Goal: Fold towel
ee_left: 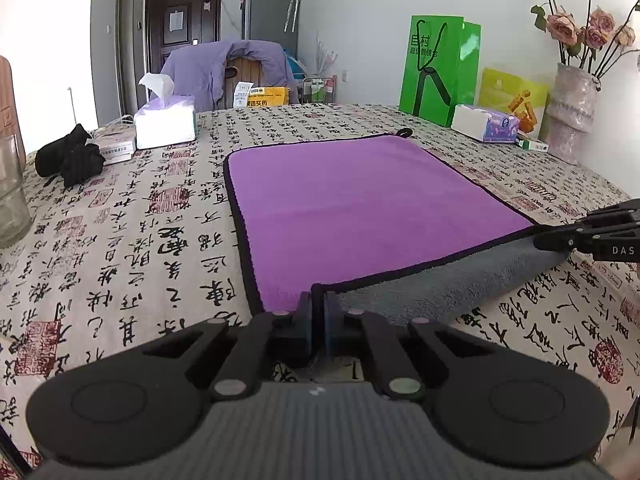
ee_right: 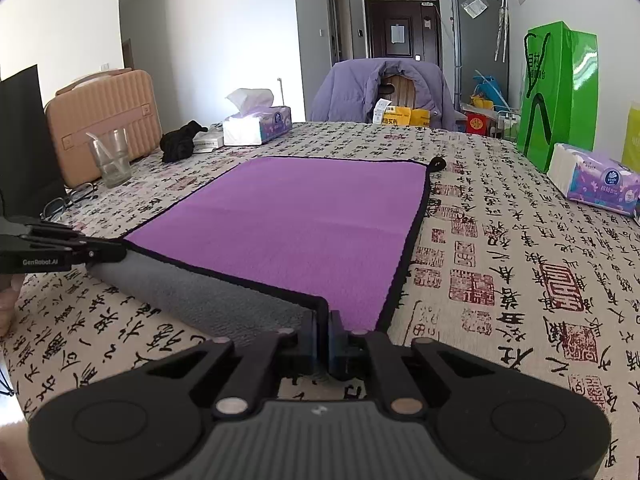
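Claws, left [ee_left: 319,312] and right [ee_right: 324,330], both pinch towel [ee_left: 360,204] corners; I should lift evenly, carrying the edge straight across

A lived-in home interior. The counter [ee_right: 500,240] carries a calligraphy-print cloth, tissue packs [ee_right: 258,122], a drinking glass [ee_right: 110,156] and a vase of dried roses [ee_left: 572,108]. Behind it stand a chair draped with a purple jacket [ee_right: 380,88], a dark entry door [ee_right: 400,32] and a peach suitcase [ee_right: 104,112].
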A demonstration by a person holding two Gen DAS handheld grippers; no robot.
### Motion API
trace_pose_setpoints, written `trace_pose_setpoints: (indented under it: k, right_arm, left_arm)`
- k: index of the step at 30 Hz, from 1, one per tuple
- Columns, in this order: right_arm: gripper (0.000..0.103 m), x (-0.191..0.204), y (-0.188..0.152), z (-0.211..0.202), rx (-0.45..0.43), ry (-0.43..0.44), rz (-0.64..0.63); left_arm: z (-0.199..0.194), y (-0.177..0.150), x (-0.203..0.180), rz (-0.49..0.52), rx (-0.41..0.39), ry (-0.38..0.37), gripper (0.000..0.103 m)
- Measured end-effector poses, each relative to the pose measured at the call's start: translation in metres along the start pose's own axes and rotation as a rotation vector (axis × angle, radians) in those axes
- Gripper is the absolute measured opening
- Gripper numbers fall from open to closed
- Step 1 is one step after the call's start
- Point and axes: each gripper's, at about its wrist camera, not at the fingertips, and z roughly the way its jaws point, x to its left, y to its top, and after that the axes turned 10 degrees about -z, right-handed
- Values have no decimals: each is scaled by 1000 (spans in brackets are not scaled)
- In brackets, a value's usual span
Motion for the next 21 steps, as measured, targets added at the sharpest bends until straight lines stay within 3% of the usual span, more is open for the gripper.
trace_pose_setpoints:
  k: [21]
  right_arm:
    - [4,5,10,-10,-30,-29,-32]
  left_arm:
    - [-9,5,-17,118,-64,55,5]
